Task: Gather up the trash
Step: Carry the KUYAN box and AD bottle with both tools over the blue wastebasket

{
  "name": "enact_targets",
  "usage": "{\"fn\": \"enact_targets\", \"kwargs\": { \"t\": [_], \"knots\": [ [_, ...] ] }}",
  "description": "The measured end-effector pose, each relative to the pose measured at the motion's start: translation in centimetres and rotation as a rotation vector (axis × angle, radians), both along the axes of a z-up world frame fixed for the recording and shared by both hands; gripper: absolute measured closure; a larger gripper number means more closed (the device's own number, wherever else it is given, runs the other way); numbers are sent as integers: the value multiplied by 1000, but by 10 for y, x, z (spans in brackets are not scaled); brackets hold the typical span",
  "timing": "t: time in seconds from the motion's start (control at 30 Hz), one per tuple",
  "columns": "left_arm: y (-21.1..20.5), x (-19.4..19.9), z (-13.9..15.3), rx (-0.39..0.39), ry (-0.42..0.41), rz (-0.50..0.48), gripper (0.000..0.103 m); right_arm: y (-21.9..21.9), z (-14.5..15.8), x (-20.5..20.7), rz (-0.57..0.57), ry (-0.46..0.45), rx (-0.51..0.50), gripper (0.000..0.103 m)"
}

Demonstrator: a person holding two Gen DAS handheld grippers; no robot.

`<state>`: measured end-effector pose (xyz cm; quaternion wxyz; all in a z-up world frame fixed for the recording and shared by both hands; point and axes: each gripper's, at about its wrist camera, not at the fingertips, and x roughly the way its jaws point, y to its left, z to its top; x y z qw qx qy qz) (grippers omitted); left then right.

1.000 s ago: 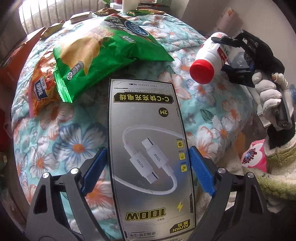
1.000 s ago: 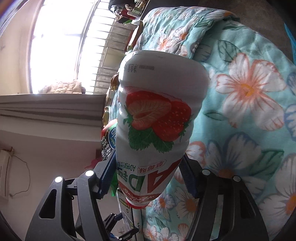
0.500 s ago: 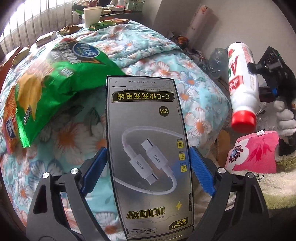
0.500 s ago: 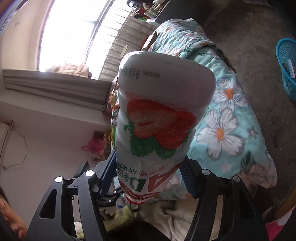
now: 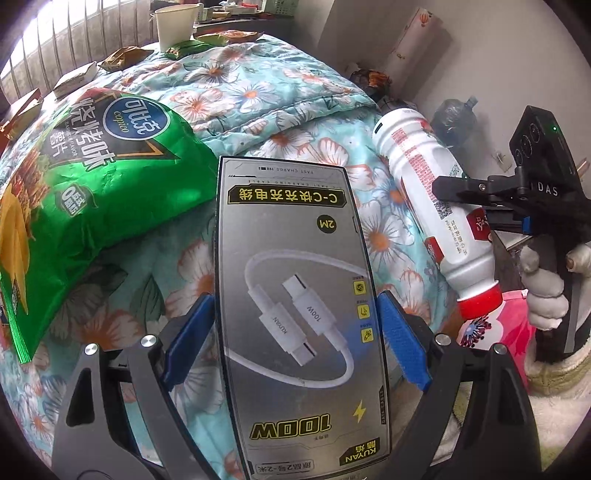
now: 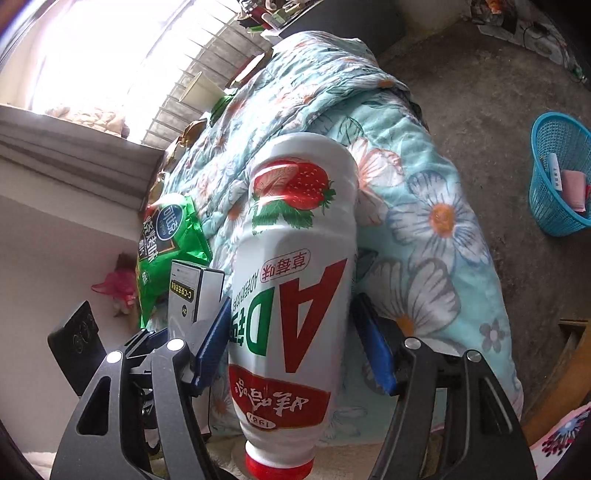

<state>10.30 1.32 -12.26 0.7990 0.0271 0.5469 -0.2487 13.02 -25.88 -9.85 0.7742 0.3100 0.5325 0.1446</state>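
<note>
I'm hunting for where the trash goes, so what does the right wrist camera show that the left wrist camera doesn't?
Only the right wrist view shows the blue plastic mesh basket on the floor and the white bottle's strawberry label. Only the left wrist view shows the white paper cup and the grey cable box's printed front. Both show the white red-capped bottle in the right gripper, the grey cable box in the left gripper, the green crisp bag and the floral quilt.
</note>
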Motion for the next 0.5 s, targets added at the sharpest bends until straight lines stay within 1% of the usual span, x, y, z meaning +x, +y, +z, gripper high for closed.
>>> {"fn": "enact_targets", "kwargs": {
  "t": [0.13, 0.23, 0.33, 0.5],
  "knots": [
    [-5, 7, -4, 21, 19, 12, 18, -1, 3, 3, -7, -3, -21, 34],
    [-7, 9, -5, 32, 16, 22, 18, -3, 3, 8, -17, -5, -13, 31],
    [-9, 12, -6, 45, 13, 30, 18, -1, 3, 14, -27, -14, -21, 31],
    [-11, 15, -5, 45, 25, 45, 18, 1, 3, 18, -19, -24, -57, 30]
  ]
}}
